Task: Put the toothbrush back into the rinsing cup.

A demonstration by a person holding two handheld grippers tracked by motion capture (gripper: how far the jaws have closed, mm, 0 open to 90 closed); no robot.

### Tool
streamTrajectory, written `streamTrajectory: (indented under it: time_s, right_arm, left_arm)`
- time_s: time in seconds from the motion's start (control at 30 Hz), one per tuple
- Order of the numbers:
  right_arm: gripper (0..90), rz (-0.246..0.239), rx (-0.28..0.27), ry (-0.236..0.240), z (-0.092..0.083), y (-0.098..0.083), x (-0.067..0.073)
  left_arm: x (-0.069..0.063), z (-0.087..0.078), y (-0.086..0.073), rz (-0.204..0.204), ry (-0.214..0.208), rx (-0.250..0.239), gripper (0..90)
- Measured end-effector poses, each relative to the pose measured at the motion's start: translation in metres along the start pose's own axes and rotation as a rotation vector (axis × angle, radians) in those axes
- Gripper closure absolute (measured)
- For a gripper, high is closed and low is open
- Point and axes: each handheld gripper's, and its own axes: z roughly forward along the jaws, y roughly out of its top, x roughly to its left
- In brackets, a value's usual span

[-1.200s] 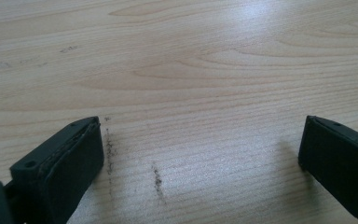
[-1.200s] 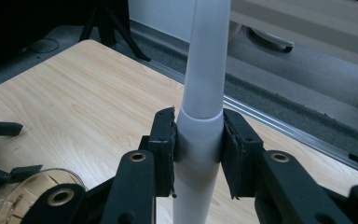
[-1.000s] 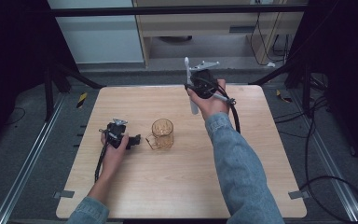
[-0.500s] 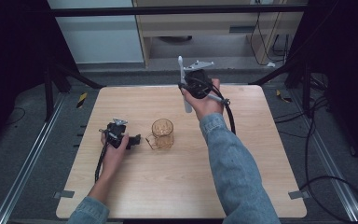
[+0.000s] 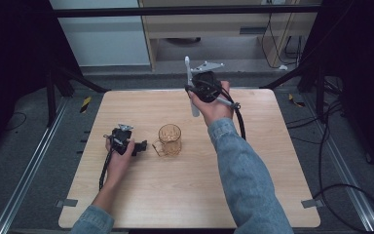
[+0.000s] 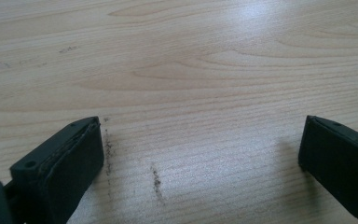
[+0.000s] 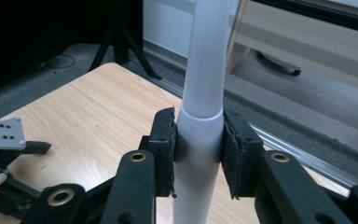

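The right gripper pinched a white rod upright above the table's far edge, well apart from the amber mug, and I feared the smooth rod might slide through those pads.

amber mug, white tube — black tool

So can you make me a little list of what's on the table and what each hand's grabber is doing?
table: light wooden top
cup: see-through amber mug with a handle, upright near the middle of the table
white stick: long white rod, standing roughly upright
right gripper: raised over the far edge of the table, pads pressed on both sides of the white rod
left gripper: low over the table left of the mug, jaws wide apart, bare wood between them
mug contents: can't tell
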Motion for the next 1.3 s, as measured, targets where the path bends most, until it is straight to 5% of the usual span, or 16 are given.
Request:
streamTrajectory:
  time_s: [0.43, 1.3]
  right_arm:
    - [67.6, 0.006, -0.015, 0.005, -0.001, 0.002, 0.005]
    - [67.5, -0.008, -0.014, 0.101, 0.005, 0.008, 0.031]
  left_arm:
    - [0.0, 0.0, 0.0, -0.001, 0.0, -0.001, 0.0]
    - [0.0, 0.0, 0.0, -0.001, -0.001, 0.0, 0.0]
